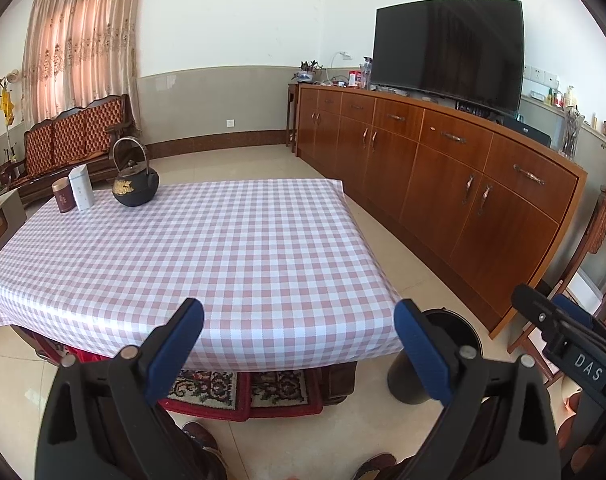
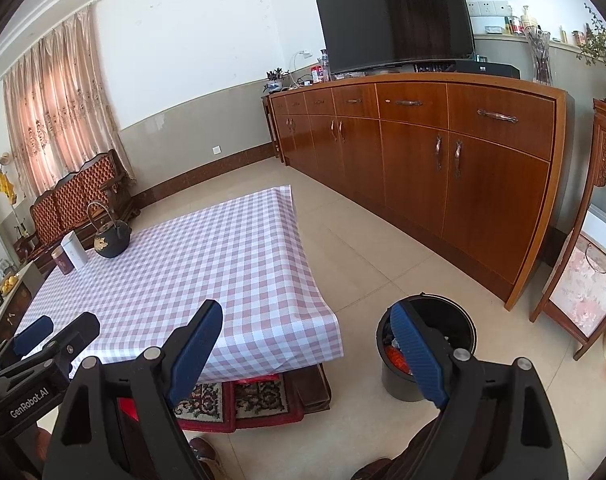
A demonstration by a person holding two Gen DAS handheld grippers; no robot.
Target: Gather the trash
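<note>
A black round bin (image 2: 459, 330) stands on the tiled floor just right of the table's near corner. Orange-red and dark scraps (image 2: 397, 357) lie inside it. My right gripper (image 2: 306, 312) is open and empty, with its right finger (image 2: 417, 354) across the bin's left rim. My left gripper (image 1: 299, 312) is open and empty over the near edge of the checked tablecloth (image 1: 243, 240). In the left wrist view the bin (image 1: 437, 324) is mostly hidden behind the right finger (image 1: 423, 350). Each view catches the other gripper: the right gripper (image 1: 543, 300) and the left gripper (image 2: 63, 324).
A black teapot (image 1: 135, 188), a white box (image 1: 82, 188) and a brown tin (image 1: 63, 196) stand at the table's far left. A long wooden sideboard (image 1: 463, 184) with a TV (image 1: 447, 48) lines the right. Patterned cushions (image 1: 239, 392) lie under the table. A carved stand (image 2: 583, 292) is right of the bin.
</note>
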